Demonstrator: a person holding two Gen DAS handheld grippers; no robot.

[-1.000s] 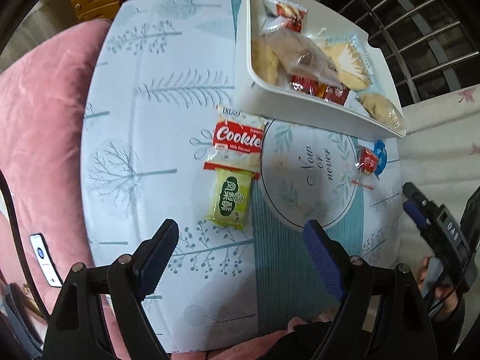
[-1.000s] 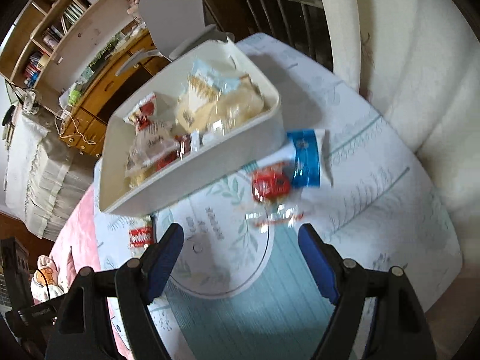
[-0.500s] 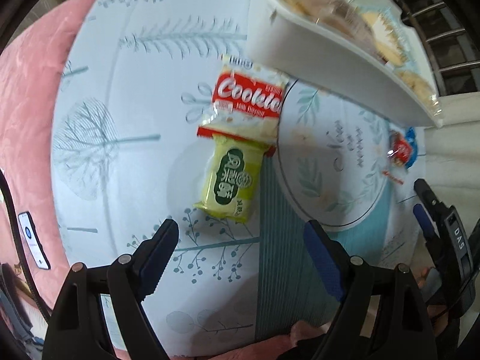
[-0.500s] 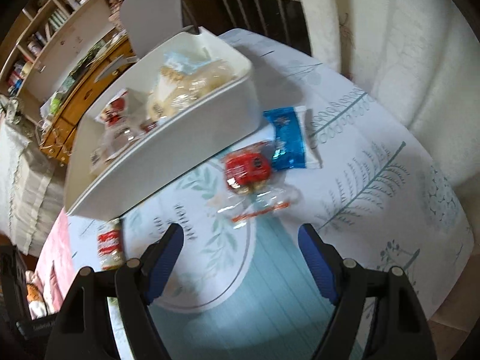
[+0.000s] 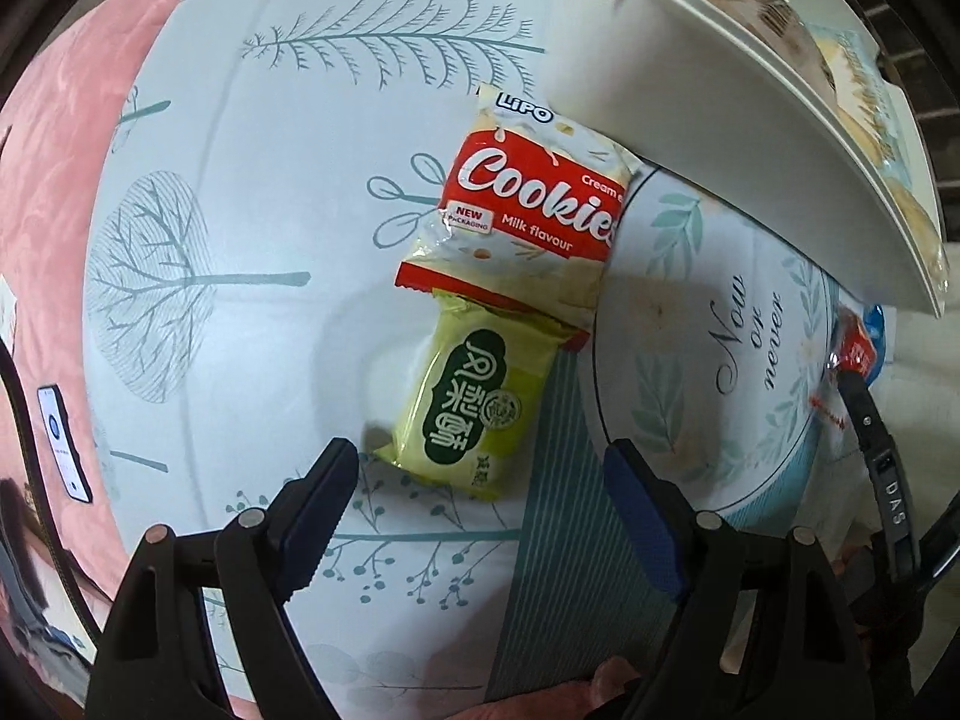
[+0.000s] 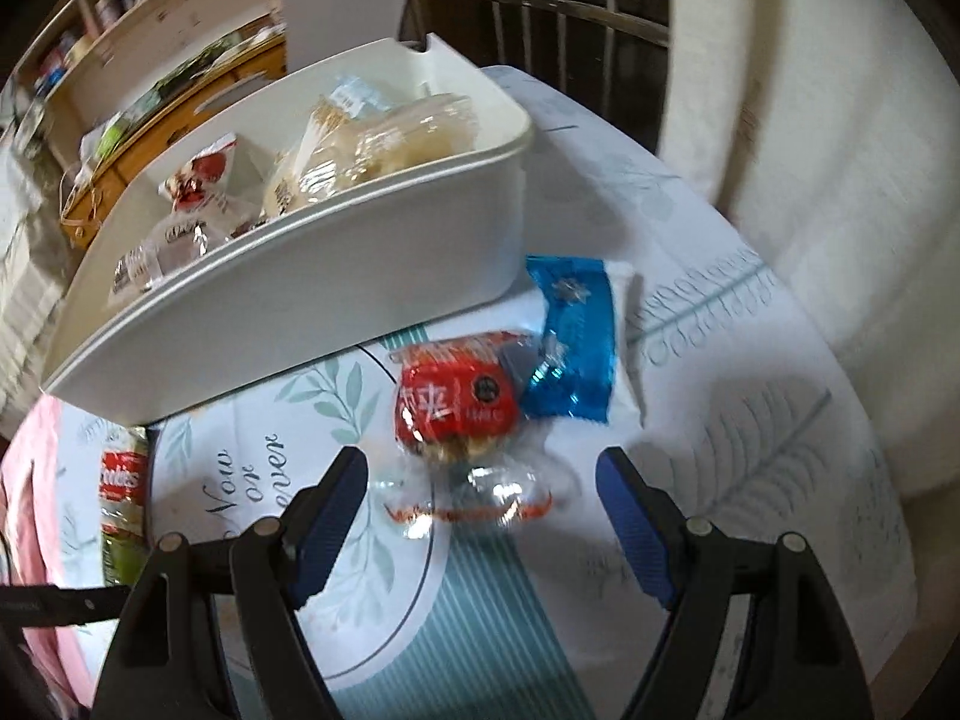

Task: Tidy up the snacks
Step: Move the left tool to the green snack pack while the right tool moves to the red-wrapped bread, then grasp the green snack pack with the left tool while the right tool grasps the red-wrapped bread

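Approach is the step in hand: left gripper (image 5: 480,480), jaws wide and empty, hangs over the green packet (image 5: 474,405) lying near the white bin (image 5: 690,120); right gripper (image 6: 483,480), likewise wide, frames the red snack (image 6: 459,405) beside that bin. Next, each probably descends and closes.

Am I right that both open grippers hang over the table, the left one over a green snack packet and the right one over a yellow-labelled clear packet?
Not quite. The right wrist view shows the right gripper over a clear packet with a red label, not yellow. The rest holds: both are open, and the left gripper is over the green snack packet.
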